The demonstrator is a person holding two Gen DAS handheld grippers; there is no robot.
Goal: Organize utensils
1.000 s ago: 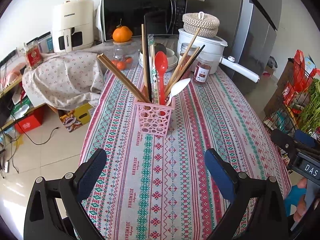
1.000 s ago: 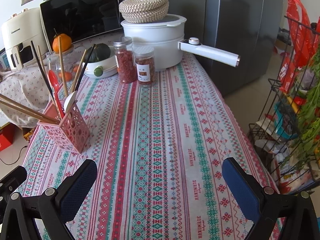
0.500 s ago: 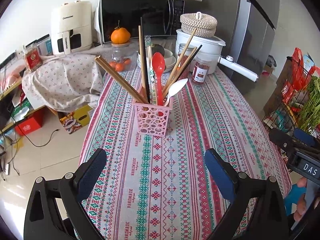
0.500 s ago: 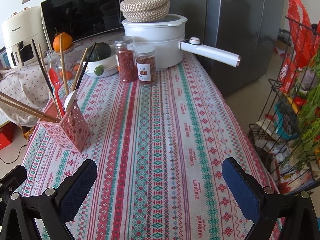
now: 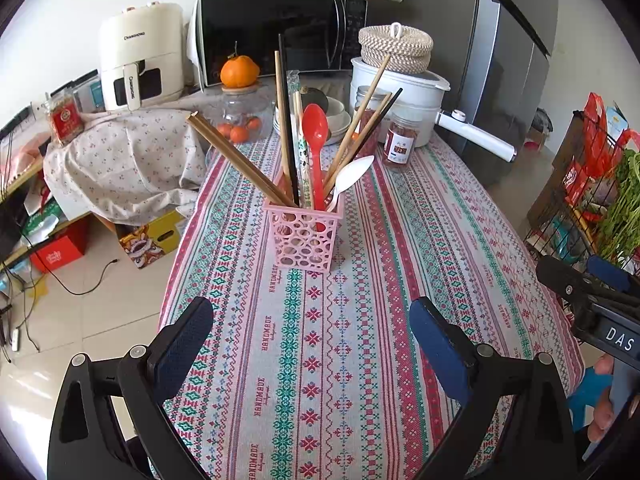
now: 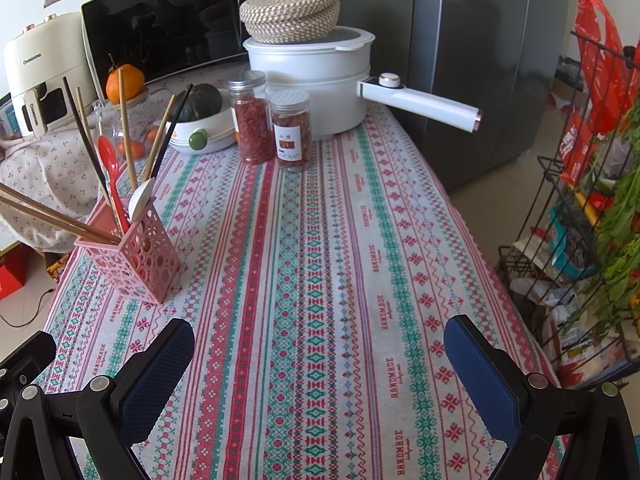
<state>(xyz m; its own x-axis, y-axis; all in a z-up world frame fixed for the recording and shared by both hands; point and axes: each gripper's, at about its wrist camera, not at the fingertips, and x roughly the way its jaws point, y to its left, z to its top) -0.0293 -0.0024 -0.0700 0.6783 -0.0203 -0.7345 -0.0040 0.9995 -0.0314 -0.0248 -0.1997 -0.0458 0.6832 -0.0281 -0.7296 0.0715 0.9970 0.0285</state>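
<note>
A pink perforated utensil holder (image 5: pixel 303 236) stands upright on the patterned tablecloth (image 5: pixel 360 360). It holds several chopsticks (image 5: pixel 240 162), a red spoon (image 5: pixel 316 136) and a white spoon (image 5: pixel 352 174). The holder also shows at the left of the right wrist view (image 6: pixel 136 250). My left gripper (image 5: pixel 312 344) is open and empty, well short of the holder. My right gripper (image 6: pixel 318 360) is open and empty over the tablecloth (image 6: pixel 320 280), to the right of the holder. Part of it shows at the right edge of the left wrist view (image 5: pixel 592 300).
At the table's far end stand a white pot (image 6: pixel 316 68) with a long handle (image 6: pixel 424 102), two spice jars (image 6: pixel 290 132), a bowl with a green squash (image 6: pixel 202 118) and a microwave (image 5: pixel 280 28). A wire rack of groceries (image 6: pixel 592 208) stands to the right.
The left wrist view has pulled back slightly from the holder. The right wrist view is almost unchanged. Both grippers stay open and empty.
</note>
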